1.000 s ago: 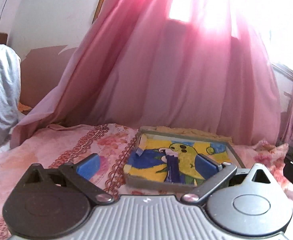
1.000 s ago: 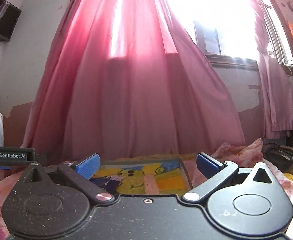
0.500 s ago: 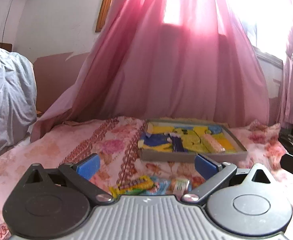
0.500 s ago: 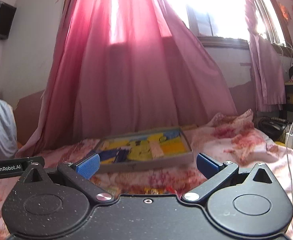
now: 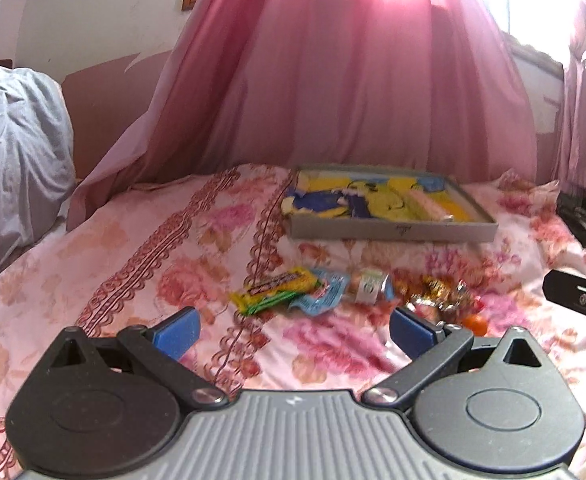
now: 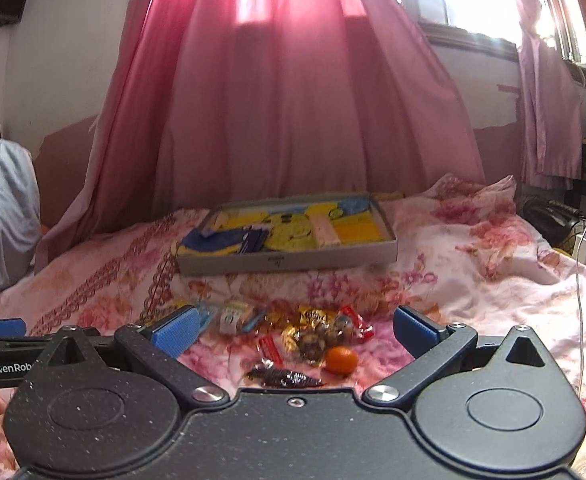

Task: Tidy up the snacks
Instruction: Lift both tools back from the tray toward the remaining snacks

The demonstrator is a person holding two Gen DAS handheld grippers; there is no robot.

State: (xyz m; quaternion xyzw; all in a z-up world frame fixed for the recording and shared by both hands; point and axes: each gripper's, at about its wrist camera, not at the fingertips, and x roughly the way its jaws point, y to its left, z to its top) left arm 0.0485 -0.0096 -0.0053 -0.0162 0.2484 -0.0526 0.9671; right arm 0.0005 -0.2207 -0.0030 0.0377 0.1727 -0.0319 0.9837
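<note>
Both tongs held low over the bed [image 5: 105, 248], pointing toward the pink curtain [image 6: 301, 100]. Left tongs [image 5: 293, 330]: blue fingers wide apart, nothing between them. Right tongs [image 6: 293, 330]: same, spread and empty.

Snacks lie in a loose row on the floral bedsheet, just ahead of both tongs:
- yellow-green bar [image 5: 279, 290], leftmost
- light blue packet [image 5: 323, 294], touching the bar's right end
- small white-labelled packet [image 6: 235, 316]
- heap of gold and red wrapped sweets [image 6: 321, 332]
- small orange fruit [image 6: 341, 359], at the heap's near edge
- dark wrapped sweet [image 6: 285, 378], nearest the right tongs

Shallow grey tray [image 6: 289, 260] sits farther back, near the curtain, apart from the row. One pale pink bar [image 5: 429, 208] lies inside.
</note>
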